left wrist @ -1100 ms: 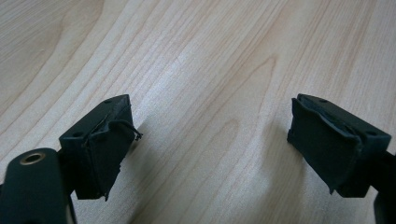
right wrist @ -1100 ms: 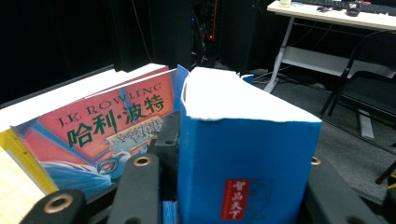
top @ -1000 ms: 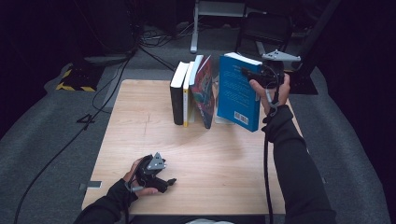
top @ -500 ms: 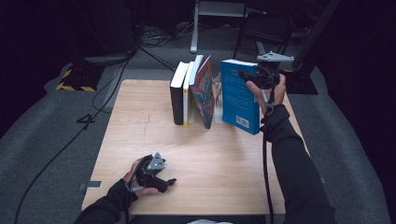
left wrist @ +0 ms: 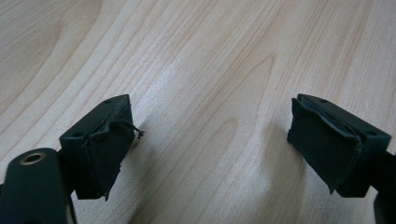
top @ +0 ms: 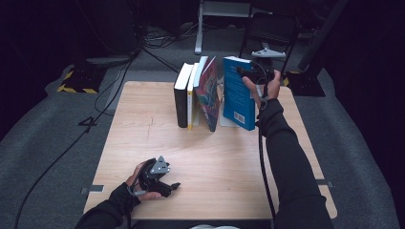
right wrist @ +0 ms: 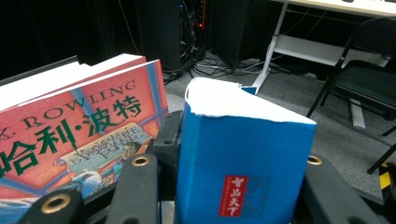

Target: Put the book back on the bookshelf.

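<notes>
Right tongs (top: 244, 72) clamped on the top edge of a blue book (top: 237, 93), one jaw on each cover; in the right gripper view the blue spine (right wrist: 238, 172) rises between the two jaws. Book stands upright on the wooden surface (top: 143, 124), at the right end of a row of books. Next to it on the left, a gap between, leans a red-covered book (top: 208, 90) with Chinese lettering on its front (right wrist: 79, 130); beyond that a thin yellow-spined book (top: 192, 98), then a black book (top: 181, 95). Left tongs (top: 168, 186) rest low on the surface, well apart from the row, near the person's edge; jaws spread wide, only bare wood between them (left wrist: 210, 140).
</notes>
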The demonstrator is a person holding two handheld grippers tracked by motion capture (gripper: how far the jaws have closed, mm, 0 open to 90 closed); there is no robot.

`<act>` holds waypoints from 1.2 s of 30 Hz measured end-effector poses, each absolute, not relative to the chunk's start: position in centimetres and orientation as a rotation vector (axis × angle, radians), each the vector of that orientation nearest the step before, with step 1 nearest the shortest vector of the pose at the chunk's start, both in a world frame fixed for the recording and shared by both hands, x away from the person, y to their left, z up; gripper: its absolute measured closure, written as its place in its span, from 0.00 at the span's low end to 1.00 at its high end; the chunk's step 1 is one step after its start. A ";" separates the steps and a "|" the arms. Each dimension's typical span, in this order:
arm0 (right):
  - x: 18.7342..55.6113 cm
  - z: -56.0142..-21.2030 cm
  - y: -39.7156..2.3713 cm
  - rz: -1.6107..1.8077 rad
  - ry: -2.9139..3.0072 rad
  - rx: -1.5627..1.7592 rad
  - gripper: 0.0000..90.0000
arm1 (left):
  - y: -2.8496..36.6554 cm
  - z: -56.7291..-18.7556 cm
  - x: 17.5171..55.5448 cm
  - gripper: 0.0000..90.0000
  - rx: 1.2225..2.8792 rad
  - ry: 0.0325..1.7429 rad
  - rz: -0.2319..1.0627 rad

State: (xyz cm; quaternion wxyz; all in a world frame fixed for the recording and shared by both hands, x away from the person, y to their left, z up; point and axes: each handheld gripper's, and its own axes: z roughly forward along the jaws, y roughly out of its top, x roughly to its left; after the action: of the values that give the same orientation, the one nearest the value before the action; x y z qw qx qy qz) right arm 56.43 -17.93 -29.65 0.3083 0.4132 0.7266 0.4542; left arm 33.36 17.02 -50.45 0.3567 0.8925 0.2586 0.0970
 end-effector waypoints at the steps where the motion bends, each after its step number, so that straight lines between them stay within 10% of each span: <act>1: 56.2 -29.8 -17.9 1.201 1.923 1.085 0.65 | 17.0 -50.4 33.4 0.16 2.305 0.666 0.250; 36: 47.3 -33.8 -23.1 1.311 1.922 1.019 0.62 | 16.8 -50.5 33.7 0.15 2.305 0.653 0.233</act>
State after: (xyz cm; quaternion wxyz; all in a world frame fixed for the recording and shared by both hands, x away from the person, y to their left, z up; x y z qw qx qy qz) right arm 47.31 -23.06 -33.84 0.2963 0.3832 0.7228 0.4929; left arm 33.72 16.77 -50.49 0.3593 0.8937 0.2530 0.0905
